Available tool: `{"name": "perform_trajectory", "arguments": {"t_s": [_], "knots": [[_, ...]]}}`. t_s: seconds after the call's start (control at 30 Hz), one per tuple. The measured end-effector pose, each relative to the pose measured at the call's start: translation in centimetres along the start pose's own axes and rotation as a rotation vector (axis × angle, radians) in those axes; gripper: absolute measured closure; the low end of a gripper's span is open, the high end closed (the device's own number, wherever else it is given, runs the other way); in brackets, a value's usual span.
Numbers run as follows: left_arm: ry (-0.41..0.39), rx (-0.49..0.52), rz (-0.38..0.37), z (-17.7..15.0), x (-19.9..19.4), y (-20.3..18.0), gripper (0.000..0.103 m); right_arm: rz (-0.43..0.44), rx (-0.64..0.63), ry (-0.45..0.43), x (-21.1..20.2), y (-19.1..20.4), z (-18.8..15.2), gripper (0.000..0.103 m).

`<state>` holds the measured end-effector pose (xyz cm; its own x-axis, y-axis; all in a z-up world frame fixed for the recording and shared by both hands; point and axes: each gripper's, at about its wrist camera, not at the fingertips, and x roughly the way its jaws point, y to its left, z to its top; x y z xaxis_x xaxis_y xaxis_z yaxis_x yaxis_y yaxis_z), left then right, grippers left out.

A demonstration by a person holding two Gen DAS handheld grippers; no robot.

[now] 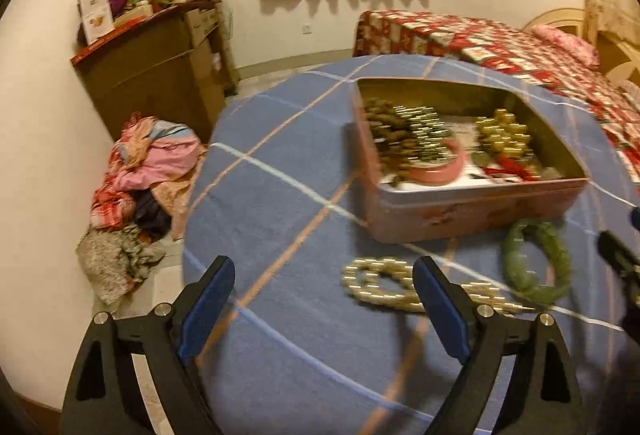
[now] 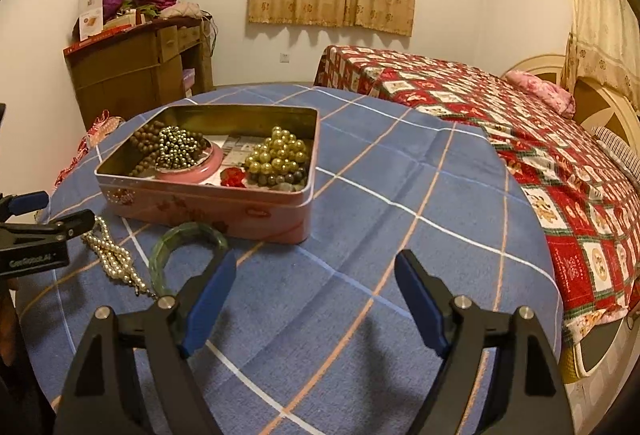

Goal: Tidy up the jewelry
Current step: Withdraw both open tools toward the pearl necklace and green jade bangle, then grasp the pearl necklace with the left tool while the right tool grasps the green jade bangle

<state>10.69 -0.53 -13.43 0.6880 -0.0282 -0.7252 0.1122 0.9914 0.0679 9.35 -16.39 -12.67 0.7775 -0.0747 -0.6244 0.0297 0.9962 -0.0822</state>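
- A round counter (image 2: 400, 195) under a blue checked cloth carries everything; a bed (image 2: 540, 139) with a red patchwork cover stands beyond its far right edge.
- An open pink tin (image 2: 208, 207) sits toward the counter's far left part as the right wrist view shows it, its lid off.
- Inside the tin: brown wooden beads (image 2: 146, 143) at the left end, dark metallic beads (image 2: 176, 147) heaped over a pink bangle (image 2: 212, 159), large gold beads (image 2: 278, 153) at the right end, and something red (image 2: 233, 177) against the near wall.
- A pearl necklace (image 2: 114, 259) lies loose on the cloth just in front of the tin's left near corner, toward the counter's near left edge.
- A green bangle (image 2: 188, 235) lies flat beside the pearls, close to the tin's near wall; whether it touches the tin I cannot tell.
- The left gripper (image 1: 324, 295) hangs over the cloth with its jaws wide apart and nothing between them; the pearl necklace (image 1: 384, 283) lies just past its right finger, partly behind it. That view is blurred.
- The right gripper (image 2: 314, 283) hovers over bare cloth near the counter's near edge, jaws apart and empty; its left finger overlaps the green bangle in the picture.
- The left gripper (image 2: 48, 223) shows at the left edge of the right wrist view, just beside the pearls.
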Motion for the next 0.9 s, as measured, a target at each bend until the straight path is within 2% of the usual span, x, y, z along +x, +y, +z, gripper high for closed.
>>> {"name": "perform_trajectory", "arguments": {"t_s": [0.2,0.33,0.4,0.43,0.5,0.53,0.57,0.6,0.63,0.73,0.9], "knots": [[0.066,0.010,-0.062,-0.1,1.4,-1.9,0.012,-0.001,-0.007,0.008,0.2,0.0,0.0,0.018],[0.053,0.040,-0.072,-0.5,1.5,-2.3,0.013,-0.002,-0.013,0.018,0.3,0.1,-0.1,0.018],[0.036,0.056,-0.091,-0.6,1.3,-2.2,0.025,-0.003,-0.011,0.022,0.4,0.1,-0.1,0.018],[0.035,0.056,-0.113,-0.6,1.2,-2.2,0.045,-0.001,-0.010,0.022,0.4,0.0,-0.1,0.018],[0.044,0.070,-0.129,-0.5,1.1,-2.2,0.053,-0.002,-0.011,0.022,0.4,0.1,-0.1,0.018],[0.037,0.083,-0.135,-0.5,0.9,-2.3,0.063,-0.003,-0.014,0.023,0.4,0.1,-0.1,0.018],[0.032,0.093,-0.136,-0.5,0.7,-2.3,0.083,0.001,-0.014,0.022,0.4,0.0,-0.1,0.018],[0.031,0.098,-0.134,-0.5,0.5,-2.2,0.085,0.003,-0.014,0.019,0.3,0.1,-0.1,0.018],[0.031,0.098,-0.137,-0.5,0.4,-2.0,0.097,0.008,-0.010,0.015,0.2,0.0,-0.1,0.018],[0.028,0.090,-0.154,-0.6,0.1,-1.4,0.103,0.053,0.015,0.024,0.3,0.1,0.2,0.018],[0.015,0.060,-0.164,-0.3,-0.2,0.0,0.103,0.093,-0.036,0.018,0.1,2.0,0.8,0.018]]}}
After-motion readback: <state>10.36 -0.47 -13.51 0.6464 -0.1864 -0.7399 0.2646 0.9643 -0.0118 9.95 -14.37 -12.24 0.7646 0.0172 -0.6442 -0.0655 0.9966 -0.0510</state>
